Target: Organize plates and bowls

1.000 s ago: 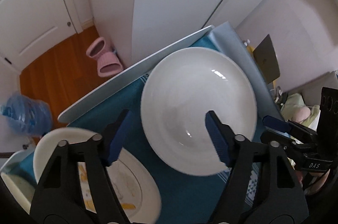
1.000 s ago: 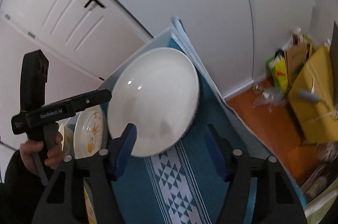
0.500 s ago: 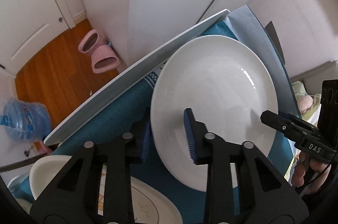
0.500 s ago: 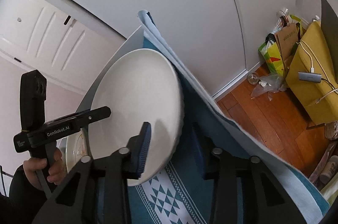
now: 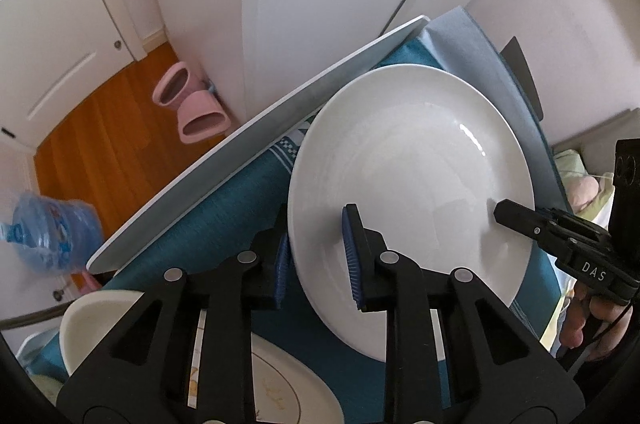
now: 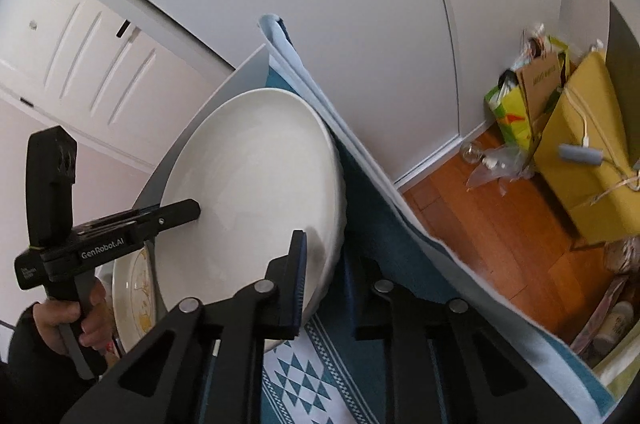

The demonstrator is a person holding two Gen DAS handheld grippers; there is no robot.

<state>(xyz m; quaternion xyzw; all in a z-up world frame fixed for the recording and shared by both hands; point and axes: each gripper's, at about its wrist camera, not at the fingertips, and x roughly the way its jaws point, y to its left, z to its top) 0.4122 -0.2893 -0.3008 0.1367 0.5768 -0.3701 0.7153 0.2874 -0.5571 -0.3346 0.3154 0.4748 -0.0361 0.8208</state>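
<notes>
With both jaws clenched on the white bowl's (image 5: 412, 168) opposite rims (left gripper (image 5: 316, 260), right gripper (image 6: 324, 276)), lift level and together.

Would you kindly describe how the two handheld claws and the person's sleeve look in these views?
Both are matte black plastic. The left claw has angular triangular-cutout fingers with silver rivets and ribbed blue pads; its side reads "GenRobot.AI" in white. The right claw matches, with "DAS" in white on its side. A dark sleeve covers the left wrist.
</notes>
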